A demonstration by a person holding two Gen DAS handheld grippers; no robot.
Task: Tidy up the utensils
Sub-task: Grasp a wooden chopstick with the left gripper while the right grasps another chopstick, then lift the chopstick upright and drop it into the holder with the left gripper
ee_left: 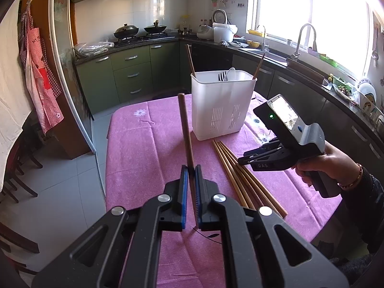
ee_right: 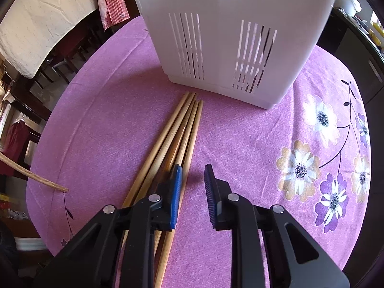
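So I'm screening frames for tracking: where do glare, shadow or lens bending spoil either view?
Left wrist view: the window is blown out white and straight cabinet lines bow outward, but the held chopstick is sharp. Right wrist view: even light, with a soft shadow on the purple tablecloth between the jaws; the white caddy bulges near the top edge, while the loose chopsticks stay crisp.

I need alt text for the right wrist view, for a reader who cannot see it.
The right gripper, jaws open, points down at loose chopsticks lying on a pink floral tablecloth. A white slotted utensil holder stands just beyond them.
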